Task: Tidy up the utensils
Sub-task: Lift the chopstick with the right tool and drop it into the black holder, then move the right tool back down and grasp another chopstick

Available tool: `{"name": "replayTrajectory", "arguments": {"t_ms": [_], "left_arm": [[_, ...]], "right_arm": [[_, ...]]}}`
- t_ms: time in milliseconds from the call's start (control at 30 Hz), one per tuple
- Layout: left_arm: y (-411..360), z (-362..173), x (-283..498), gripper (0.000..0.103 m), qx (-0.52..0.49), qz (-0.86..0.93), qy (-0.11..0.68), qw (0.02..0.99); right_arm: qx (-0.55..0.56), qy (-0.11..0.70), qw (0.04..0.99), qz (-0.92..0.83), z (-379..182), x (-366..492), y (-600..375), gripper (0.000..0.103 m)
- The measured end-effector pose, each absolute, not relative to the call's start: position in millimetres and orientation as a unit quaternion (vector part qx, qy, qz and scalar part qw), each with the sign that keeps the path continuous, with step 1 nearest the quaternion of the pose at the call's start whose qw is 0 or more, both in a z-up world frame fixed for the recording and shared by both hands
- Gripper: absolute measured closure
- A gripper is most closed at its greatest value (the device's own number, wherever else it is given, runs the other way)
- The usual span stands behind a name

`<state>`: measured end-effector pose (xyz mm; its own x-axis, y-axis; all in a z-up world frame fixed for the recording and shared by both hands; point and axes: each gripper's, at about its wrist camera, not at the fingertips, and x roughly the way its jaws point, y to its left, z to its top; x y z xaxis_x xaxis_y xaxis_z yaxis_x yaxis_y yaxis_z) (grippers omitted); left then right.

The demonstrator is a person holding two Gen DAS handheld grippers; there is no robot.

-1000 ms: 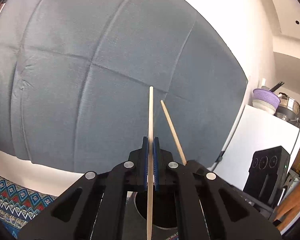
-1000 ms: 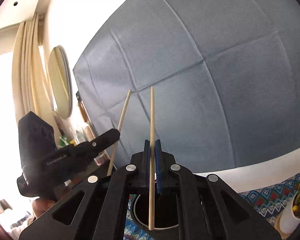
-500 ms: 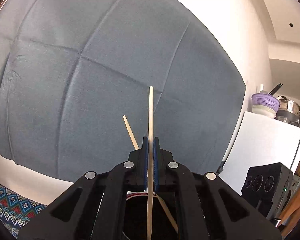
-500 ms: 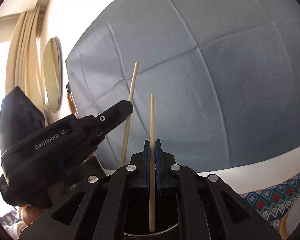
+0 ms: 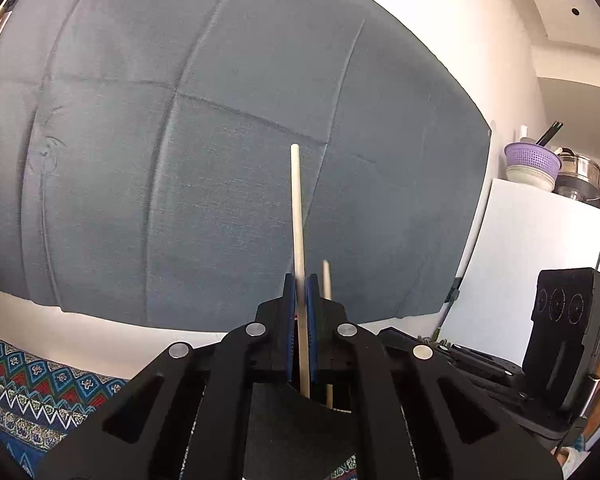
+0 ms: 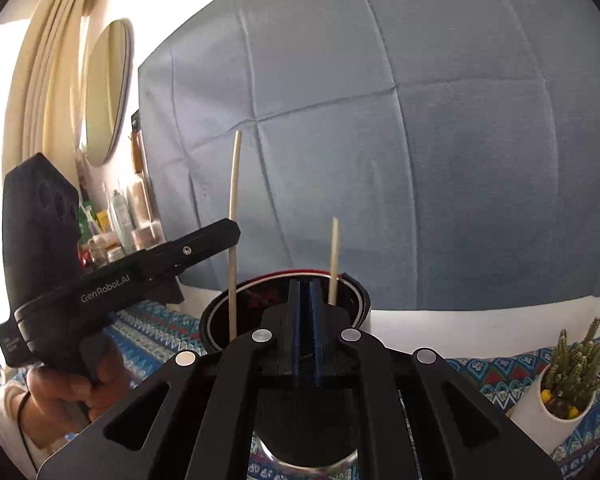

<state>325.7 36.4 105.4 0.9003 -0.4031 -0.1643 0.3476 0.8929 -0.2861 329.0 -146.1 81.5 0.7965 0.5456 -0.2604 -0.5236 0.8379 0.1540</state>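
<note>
Chopstick (image 5: 298,216) pinched upright between the left gripper (image 5: 300,300) pads, lower end going down into the black holder (image 6: 220,312) below the fingers. Second chopstick (image 6: 333,260) stands loose in the holder, just right of the right gripper (image 6: 305,300) fingers, leaning on the far rim. Right gripper fingers pressed together, nothing between them, sitting over the holder mouth. Right view shows the left gripper off to its left, its chopstick (image 6: 233,232) at the holder's left rim. Cactus pot (image 6: 568,384) lower right on patterned cloth (image 6: 152,332).
</note>
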Motion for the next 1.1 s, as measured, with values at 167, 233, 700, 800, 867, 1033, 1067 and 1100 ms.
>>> {"name": "replayTrajectory", "arguments": {"t_ms": [167, 233, 700, 800, 867, 1033, 1067, 1100], "left_arm": [[38.4, 111.8, 307.7, 0.097, -0.109, -0.181, 0.111, 0.971], [41.2, 114.8, 299.8, 0.093, -0.109, -0.176, 0.113, 0.972], [73.4, 94.3, 239.1, 0.042, -0.132, -0.07, 0.275, 0.95], [77.5, 81.7, 223.4, 0.034, -0.138, -0.063, 0.308, 0.939], [74.3, 75.0, 212.5, 0.023, -0.126, -0.065, 0.33, 0.933], [62.1, 53.7, 187.8, 0.008, -0.092, -0.087, 0.37, 0.92], [59.5, 47.9, 183.7, 0.007, -0.087, -0.089, 0.377, 0.918], [57.3, 41.3, 180.0, 0.006, -0.083, -0.091, 0.385, 0.915]], "right_arm": [[0.022, 0.153, 0.95, 0.27, 81.2, 310.9, -148.7, 0.096], [0.019, 0.157, 0.95, 0.269, 80.8, 303.8, -151.0, 0.096], [-0.017, 0.189, 0.954, 0.233, 73.2, 246.5, -185.5, 0.052], [-0.023, 0.211, 0.951, 0.225, 65.4, 235.8, -191.3, 0.045], [-0.023, 0.232, 0.947, 0.222, 57.8, 229.4, -194.5, 0.039], [-0.009, 0.319, 0.924, 0.209, 27.5, 224.3, -205.1, 0.024], [-0.006, 0.34, 0.918, 0.206, 20.2, 224.9, -206.1, 0.024], [0.0, 0.36, 0.91, 0.205, 13.4, 225.9, -208.4, 0.024]]}}
